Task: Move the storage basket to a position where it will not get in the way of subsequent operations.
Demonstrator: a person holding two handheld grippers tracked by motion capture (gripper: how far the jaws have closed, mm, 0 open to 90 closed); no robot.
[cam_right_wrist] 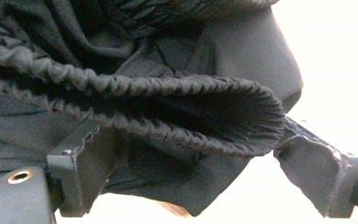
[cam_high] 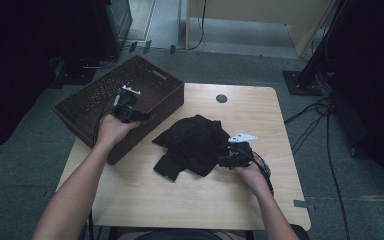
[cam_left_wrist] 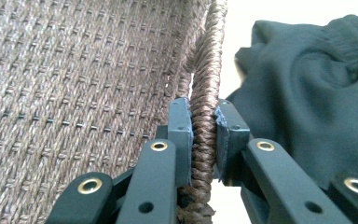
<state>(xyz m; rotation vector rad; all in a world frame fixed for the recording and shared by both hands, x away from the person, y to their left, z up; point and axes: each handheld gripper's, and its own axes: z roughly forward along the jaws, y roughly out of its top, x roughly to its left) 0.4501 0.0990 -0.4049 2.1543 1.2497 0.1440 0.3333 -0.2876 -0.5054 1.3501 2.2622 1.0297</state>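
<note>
The crumpled black fabric garment (cam_high: 196,144) is seen heaped at the centre of the high view, on the light wooden table (cam_high: 145,195), just right of the dark brown woven wicker basket (cam_high: 87,107) that fills the upper left of the tabletop. In the left gripper view the left gripper (cam_left_wrist: 204,126) is clamped on the basket's braided rim (cam_left_wrist: 205,84), one jaw inside the wall and one outside, so the basket is being steadied. In the right gripper view the right gripper (cam_right_wrist: 205,168) is held with its jaws spread wide, and a gathered elastic hem (cam_right_wrist: 177,109) of the garment is caught between them but not yet pinched.

The garment is judged light, limp and quick to sag; it will drape and trail when lifted, so loose ends may snag on the basket rim. The ribbed hem looks like the firmest place to be gripped, being thicker and less slippery than the smooth cloth around it. The basket is judged stiff and light, and likely to slide if not held.

What kind of garment it is cannot be made out, since the folds are lost in black on black. The far corner of the basket is swallowed by shadow at the upper left of the high view, and the right gripper's fingertips are hidden there under the cloth.
</note>
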